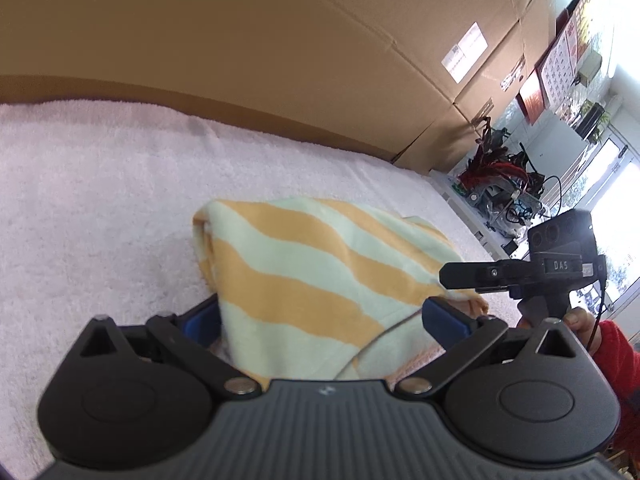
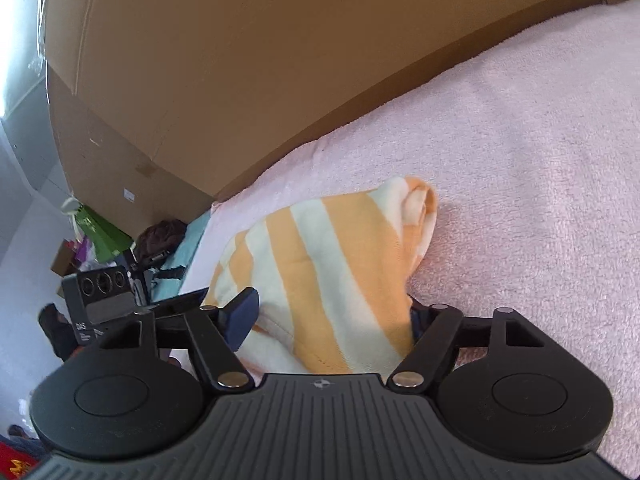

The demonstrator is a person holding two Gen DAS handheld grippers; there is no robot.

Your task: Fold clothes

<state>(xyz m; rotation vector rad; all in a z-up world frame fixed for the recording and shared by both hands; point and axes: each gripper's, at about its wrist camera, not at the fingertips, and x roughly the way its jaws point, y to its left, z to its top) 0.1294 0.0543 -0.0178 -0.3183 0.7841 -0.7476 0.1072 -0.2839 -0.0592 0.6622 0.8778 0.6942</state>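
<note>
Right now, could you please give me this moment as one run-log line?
stage: folding | striped cloth: bunched on pink towel | left tongs: open around cloth | right tongs: open around cloth

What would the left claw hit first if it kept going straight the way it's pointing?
Most likely the striped cloth: it already lies between the left claw fingers, bunched on the pink towel ahead. Depth is hard to judge.

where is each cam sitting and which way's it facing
Left wrist: on the left gripper, looking down along its fingers at the striped cloth on the pink towel; the right gripper, a hand and red sleeve show.
Right wrist: on the right gripper, facing the cloth; left gripper shows.
Shared: cloth, towel, cardboard boxes.
</note>
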